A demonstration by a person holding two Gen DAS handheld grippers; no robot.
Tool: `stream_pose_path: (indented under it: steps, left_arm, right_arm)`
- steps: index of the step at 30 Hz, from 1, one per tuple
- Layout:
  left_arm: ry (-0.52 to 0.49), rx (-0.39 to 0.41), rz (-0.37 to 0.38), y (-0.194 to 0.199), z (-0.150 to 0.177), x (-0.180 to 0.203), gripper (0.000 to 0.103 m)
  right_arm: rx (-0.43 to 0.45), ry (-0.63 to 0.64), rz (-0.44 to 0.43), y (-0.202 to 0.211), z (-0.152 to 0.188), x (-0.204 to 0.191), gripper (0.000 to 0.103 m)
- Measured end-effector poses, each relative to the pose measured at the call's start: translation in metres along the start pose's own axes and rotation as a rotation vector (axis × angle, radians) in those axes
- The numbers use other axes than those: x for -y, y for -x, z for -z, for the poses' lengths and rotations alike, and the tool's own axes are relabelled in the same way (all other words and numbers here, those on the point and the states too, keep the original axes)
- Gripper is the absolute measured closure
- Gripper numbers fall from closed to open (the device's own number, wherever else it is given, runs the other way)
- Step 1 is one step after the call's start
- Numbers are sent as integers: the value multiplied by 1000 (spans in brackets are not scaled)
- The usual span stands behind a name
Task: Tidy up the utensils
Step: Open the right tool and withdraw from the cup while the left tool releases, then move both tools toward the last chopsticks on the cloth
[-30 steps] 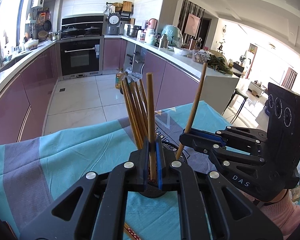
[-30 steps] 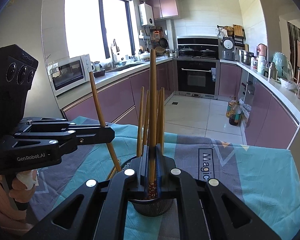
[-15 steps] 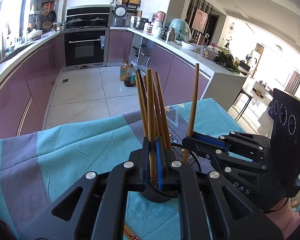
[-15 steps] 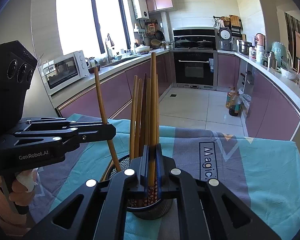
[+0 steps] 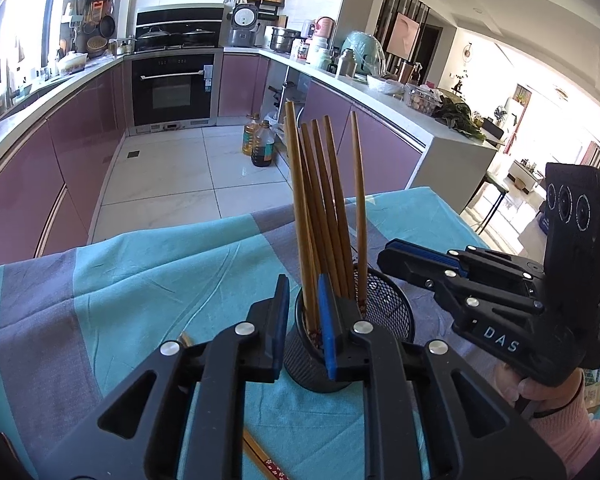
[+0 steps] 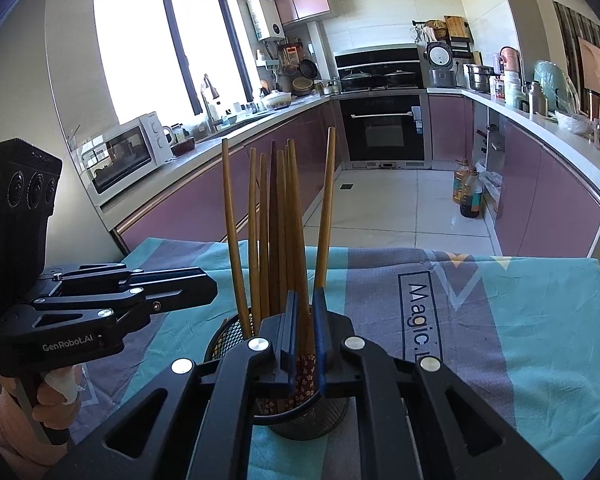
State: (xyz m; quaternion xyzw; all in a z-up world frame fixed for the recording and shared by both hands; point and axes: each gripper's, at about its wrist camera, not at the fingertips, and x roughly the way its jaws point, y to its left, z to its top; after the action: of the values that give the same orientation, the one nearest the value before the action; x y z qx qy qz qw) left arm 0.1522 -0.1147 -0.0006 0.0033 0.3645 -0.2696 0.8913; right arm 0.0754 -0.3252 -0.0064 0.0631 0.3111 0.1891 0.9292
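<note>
A black mesh holder [image 5: 384,312] [image 6: 224,330] stands on the teal and grey tablecloth [image 5: 140,280], with several wooden chopsticks [image 5: 320,200] [image 6: 276,220] upright in it. My left gripper [image 5: 302,280] is over the holder's near rim and its jaws are opening. One chopstick stands loose in the gap, close to the right pad. My right gripper [image 6: 306,294] is at the holder from the other side, and its jaws are also opening around standing chopsticks without pressing them. Each gripper shows in the other's view, the right gripper [image 5: 392,252] and the left gripper [image 6: 208,288], both with nothing held at the tips.
A loose chopstick [image 5: 260,456] with a flowered end lies on the cloth under my left gripper. The table's far edge drops to the tiled kitchen floor [image 5: 172,168]. Purple cabinets and an oven [image 6: 384,132] stand beyond. A hand in a pink sleeve [image 5: 556,412] holds the right gripper.
Both grippers held a chopstick upright over the holder with their pads tight. Now both pairs of jaws have parted and those chopsticks stand in the holder with the rest.
</note>
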Motion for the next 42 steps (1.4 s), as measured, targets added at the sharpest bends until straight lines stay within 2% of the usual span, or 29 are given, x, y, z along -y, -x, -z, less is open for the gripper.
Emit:
stream_pose_path:
  steps: [7,14,17,19,27,29,32,42]
  left_arm:
    - [-3,71,-37,26,14,-9,76]
    - [10,115,-116,54,40,-26,66]
    - [23,111,-158,60,55,-36,60]
    - [33,106,-175,64,68,-42,51]
    - [48,77,-282,69,112,-63,32]
    - [67,67,-276,69,117,-67,32]
    - [73,56,-305,68,127,-72,29]
    - [98,22,-302,56,132,-71,29]
  right_arm:
    - [35,23,-51,23,7,-11,86]
    - [45,92,-134,42,21,-37,77]
    - [27,129,-167,44,30,-51,69]
    - [8,141,-186,41,39,-59,65]
    - [-139,115,-199,-1,72,-75,62]
    - [-170,102,-198,-11,79,-78,62]
    - [-208,92,-191,-25,85,-83,62]
    - [-275,83,-174,-48,95,-92,62]
